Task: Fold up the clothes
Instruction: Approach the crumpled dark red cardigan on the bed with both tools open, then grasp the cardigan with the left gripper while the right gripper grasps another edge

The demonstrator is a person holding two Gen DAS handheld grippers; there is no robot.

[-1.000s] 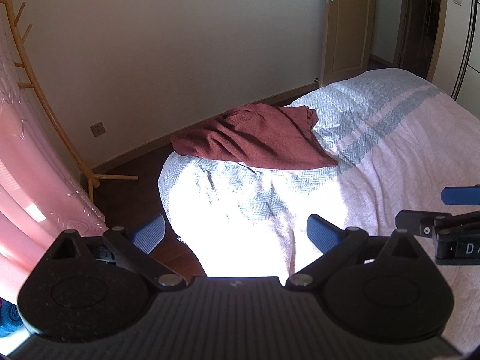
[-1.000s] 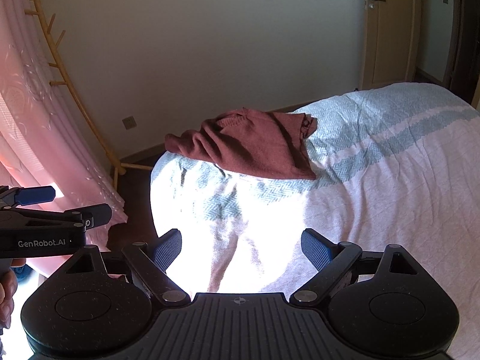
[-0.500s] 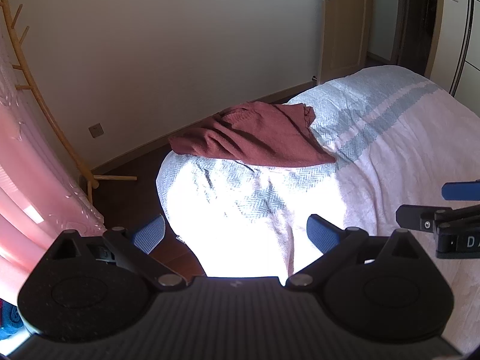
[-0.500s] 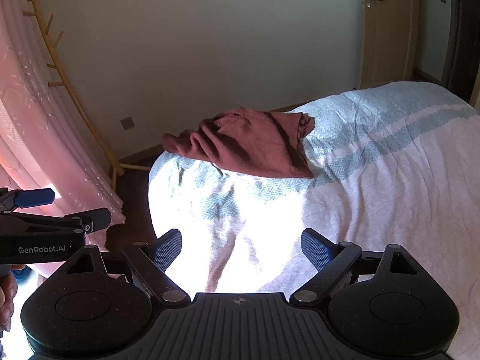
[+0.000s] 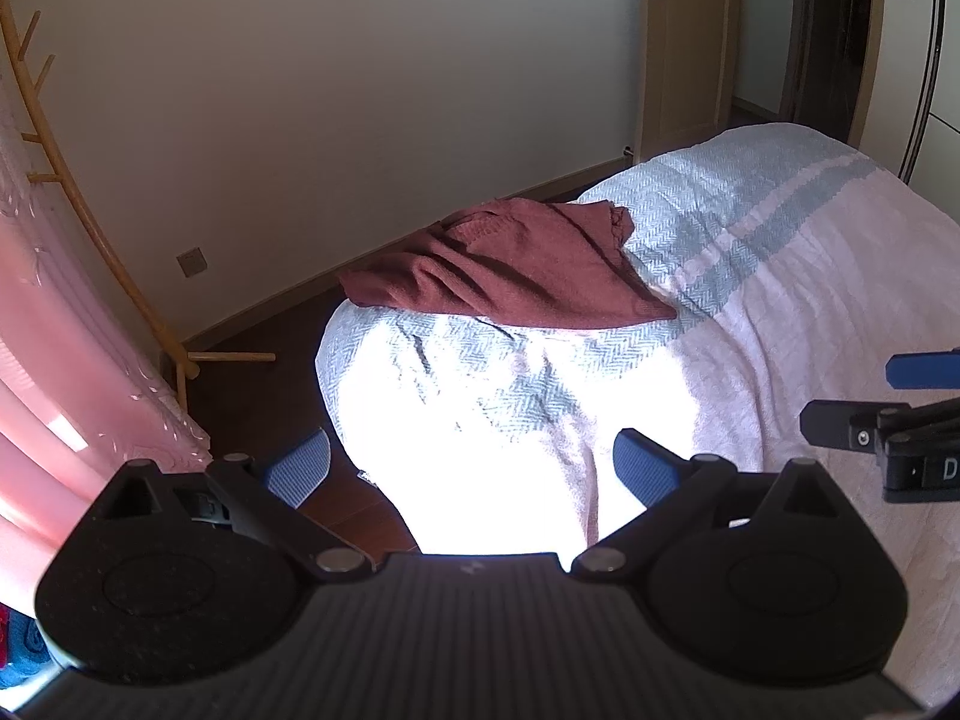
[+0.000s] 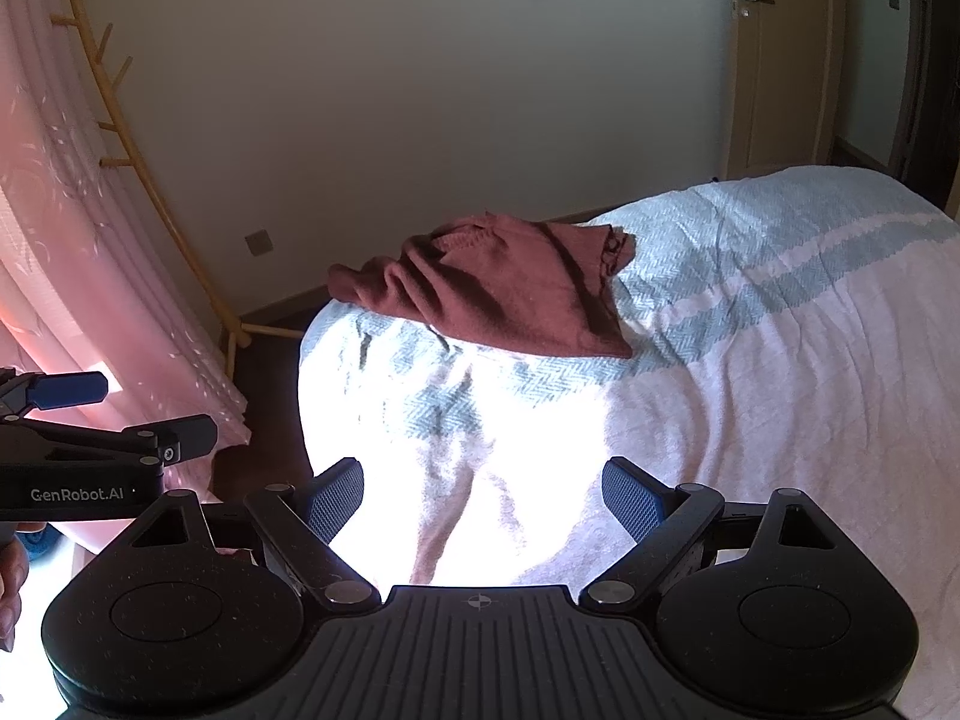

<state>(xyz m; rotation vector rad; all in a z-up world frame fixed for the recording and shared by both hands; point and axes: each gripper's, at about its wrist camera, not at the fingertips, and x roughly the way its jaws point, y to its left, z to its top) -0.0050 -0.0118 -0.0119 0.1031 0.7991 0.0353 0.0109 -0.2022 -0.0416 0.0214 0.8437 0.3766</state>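
Trailing off-frame, bedspread (image 5: 780, 312) carries rumpled sweater (image 5: 516, 276).

bed (image 5: 810, 312): we see it fill right and centre frame, white-and-blue striped cover
on it: crumpled maroon garment (image 5: 516, 276), centre frame, at bed's corner

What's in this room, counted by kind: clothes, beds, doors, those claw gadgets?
Clothes: 1, the crumpled maroon sweater
Beds: 1, the bed
Doors: 1, the wooden door
Claws: 2, the left claw and the right claw, both open
Total: 5
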